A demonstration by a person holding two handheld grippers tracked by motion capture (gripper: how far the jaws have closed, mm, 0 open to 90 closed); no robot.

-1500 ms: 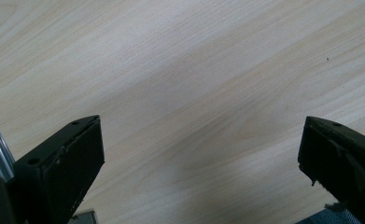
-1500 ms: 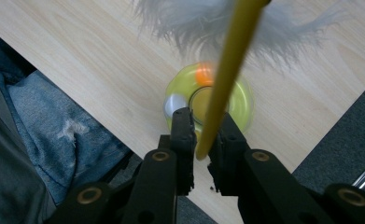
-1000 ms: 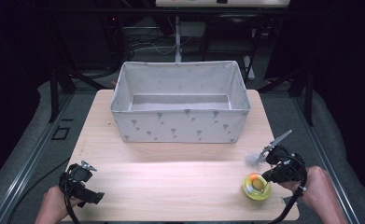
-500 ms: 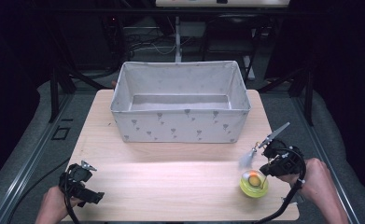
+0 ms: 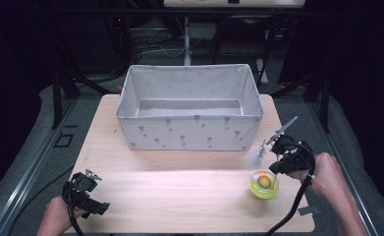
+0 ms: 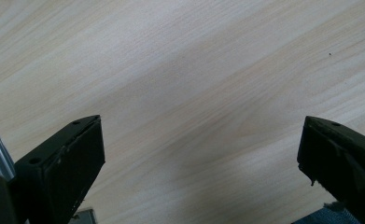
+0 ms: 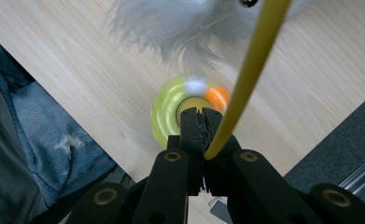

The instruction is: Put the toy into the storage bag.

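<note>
Yellow wand clamped in the right gripper (image 7: 201, 122).
Its stick (image 7: 252, 74) rises above a yellow-green disc toy (image 5: 264, 184); the left gripper (image 6: 194, 154) stands wide apart over the bare worktop (image 5: 179, 191).

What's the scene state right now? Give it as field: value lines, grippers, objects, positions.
surface: light wooden table
container: grey fabric bin with small printed motifs, at the far middle of the table, open top, looks empty
toy: round translucent yellow disc toy with an orange ball, near right of the table, in front of the bin
wand: thin yellow stick with a white feather tuft
right gripper: jaws shut on the stick, above the disc toy
left gripper: jaws wide apart over bare wood, near left corner
</note>
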